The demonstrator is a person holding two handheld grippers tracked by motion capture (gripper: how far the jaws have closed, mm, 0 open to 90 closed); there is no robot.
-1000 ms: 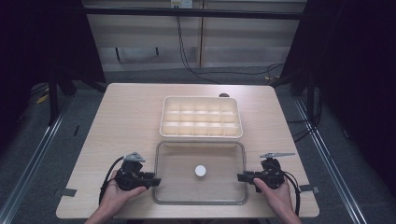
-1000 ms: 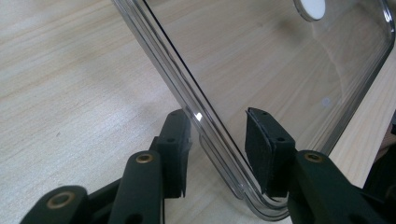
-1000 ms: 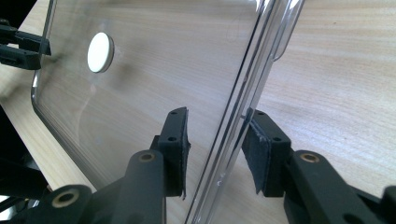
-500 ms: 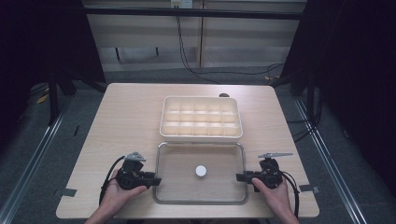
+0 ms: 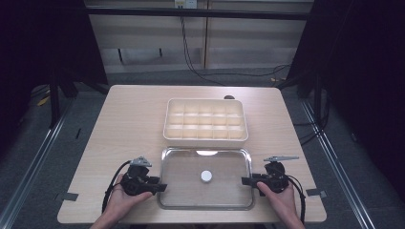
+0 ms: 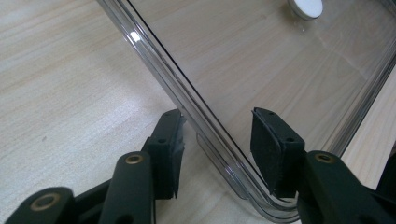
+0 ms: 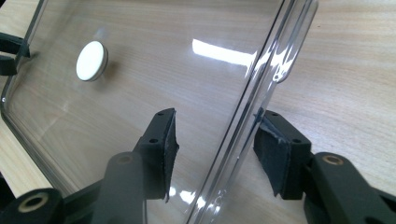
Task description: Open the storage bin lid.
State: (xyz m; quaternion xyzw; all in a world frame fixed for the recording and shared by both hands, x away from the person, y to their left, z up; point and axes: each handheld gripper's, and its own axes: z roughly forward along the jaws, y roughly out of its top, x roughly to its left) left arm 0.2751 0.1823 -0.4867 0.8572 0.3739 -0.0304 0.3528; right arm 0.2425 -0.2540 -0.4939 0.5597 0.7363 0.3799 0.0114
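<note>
- The left gripper (image 5: 160, 187) sat at the left short edge of the clear lid (image 5: 224, 191), near the lid's front-left corner; in the left gripper view its jaws stood apart with the lid's rim (image 6: 196, 112) running between them, one pad outside the rim and one over the clear panel; they were open and had not closed on anything yet.
- The clear lid lay flat on the table (image 5: 129, 124), in the front middle, between the two grippers; its long axis ran from left to right, so each short end pointed toward one gripper; a small white knob (image 5: 206, 175) sat at its centre, and I could see no other thing on it.
- Just behind the lid stood the cream box (image 5: 206, 122) with its many compartments; their long sides were parallel and very near each other, but I could not tell if they touched; every compartment that I could see looked empty.
- The right gripper (image 5: 246, 181) waited at the right short edge; in the right gripper view its jaws were also spread, with the rim (image 7: 243, 121) passing between them, not yet pinched.
- Both hands seemed equally near, each at its own end; I judged that the coming move was to close both grippers on the rim and lift the lid away toward the box.
</note>
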